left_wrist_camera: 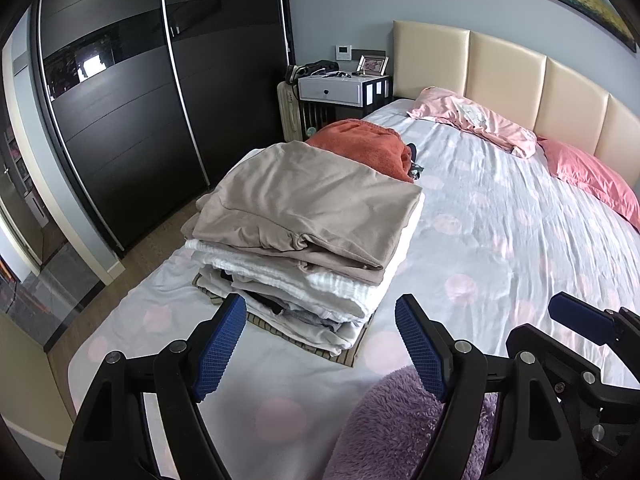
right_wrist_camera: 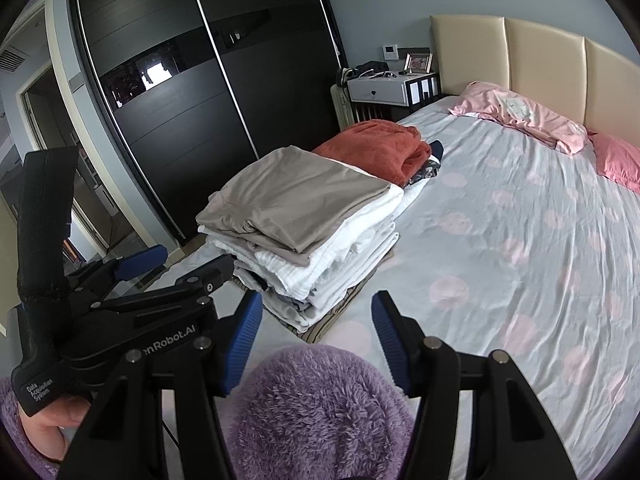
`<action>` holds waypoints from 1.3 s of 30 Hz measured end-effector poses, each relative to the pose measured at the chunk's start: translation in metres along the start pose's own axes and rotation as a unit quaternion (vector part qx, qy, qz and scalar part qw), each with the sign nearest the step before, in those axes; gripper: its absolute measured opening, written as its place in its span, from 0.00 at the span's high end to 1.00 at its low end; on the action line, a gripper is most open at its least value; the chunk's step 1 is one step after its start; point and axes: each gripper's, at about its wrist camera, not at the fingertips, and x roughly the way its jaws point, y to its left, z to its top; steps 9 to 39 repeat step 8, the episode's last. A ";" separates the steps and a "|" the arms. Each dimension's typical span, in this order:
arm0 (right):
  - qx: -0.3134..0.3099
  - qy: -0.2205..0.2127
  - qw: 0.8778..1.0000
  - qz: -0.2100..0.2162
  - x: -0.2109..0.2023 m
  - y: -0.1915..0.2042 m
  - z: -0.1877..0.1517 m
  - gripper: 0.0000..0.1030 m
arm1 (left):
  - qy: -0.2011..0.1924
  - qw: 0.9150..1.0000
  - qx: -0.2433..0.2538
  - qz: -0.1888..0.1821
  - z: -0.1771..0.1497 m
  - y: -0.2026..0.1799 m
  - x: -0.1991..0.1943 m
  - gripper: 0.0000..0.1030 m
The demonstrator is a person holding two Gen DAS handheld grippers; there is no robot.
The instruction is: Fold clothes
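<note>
- Stack of folded clothes (left_wrist_camera: 304, 236), one: beige piece on top, white pieces under it, a striped one at the bottom; it sits near the bed's (left_wrist_camera: 500, 216) left edge.
- Orange folded garment (left_wrist_camera: 360, 148), one, just behind the stack.
- Pillows, two: pale pink (left_wrist_camera: 472, 120) and deeper pink (left_wrist_camera: 592, 176), by the headboard.
- Purple fluffy garment (right_wrist_camera: 320, 412), one, below both grippers.
- Left gripper (left_wrist_camera: 320, 344): jaws apart, nothing between them.
- Right gripper (right_wrist_camera: 316, 340): jaws apart, holding nothing.

A dark sliding wardrobe (left_wrist_camera: 132, 120) lines the left wall beside a wood floor (left_wrist_camera: 160, 248), while a bed (left_wrist_camera: 520, 220) (cream padded headboard (left_wrist_camera: 504, 68)) meets a nightstand (left_wrist_camera: 344, 90) against the pale blue wall (left_wrist_camera: 340, 0).
</note>
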 end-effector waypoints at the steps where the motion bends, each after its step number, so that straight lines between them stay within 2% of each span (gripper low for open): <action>1: 0.001 0.001 1.000 0.000 0.000 -0.001 0.000 0.46 | 0.000 1.000 0.001 0.000 0.000 0.000 0.000 0.24; 39: 0.004 0.002 1.000 0.000 -0.002 -0.002 -0.002 0.46 | -0.007 1.000 0.005 -0.003 -0.001 -0.003 -0.005 0.24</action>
